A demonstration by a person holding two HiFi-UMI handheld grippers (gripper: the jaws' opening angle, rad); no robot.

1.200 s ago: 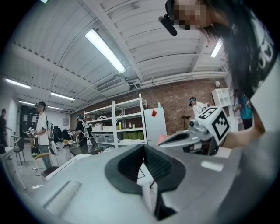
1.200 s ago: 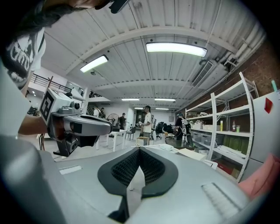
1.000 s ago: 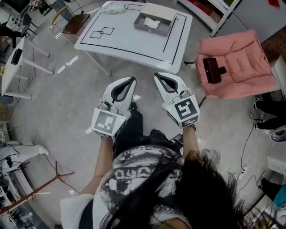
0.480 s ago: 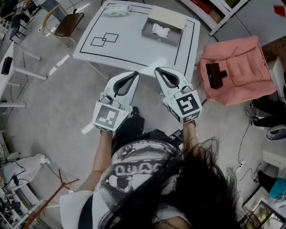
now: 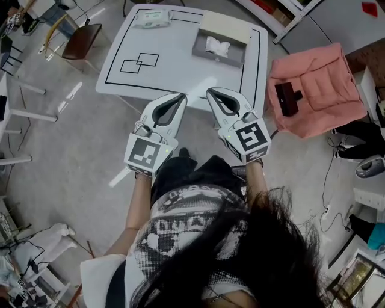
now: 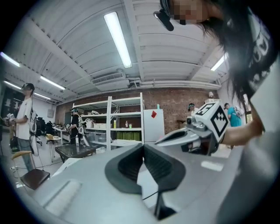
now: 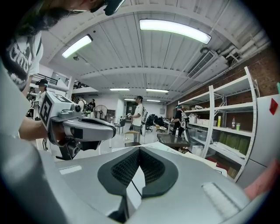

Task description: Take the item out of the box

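A grey open box [image 5: 203, 55] stands at the far right of the white table [image 5: 174, 66], with a crumpled white item [image 5: 218, 45] inside it and its beige lid [image 5: 225, 27] behind. Both grippers are held side by side in front of the person's chest, short of the table's near edge and well away from the box. My left gripper [image 5: 182, 96] [image 6: 143, 145] is shut with nothing in it. Beside it, my right gripper [image 5: 210, 92] [image 7: 139, 149] is also shut and empty.
A pack of wipes [image 5: 152, 17] lies at the table's far left, and two overlapping black squares [image 5: 139, 62] are drawn on the left. A pink padded seat [image 5: 319, 84] with a black object [image 5: 287, 96] stands right of the table. A chair [image 5: 78, 41] stands at left.
The table and box have come closer to the grippers and shifted in the head view. Both grippers stay shut and side by side.
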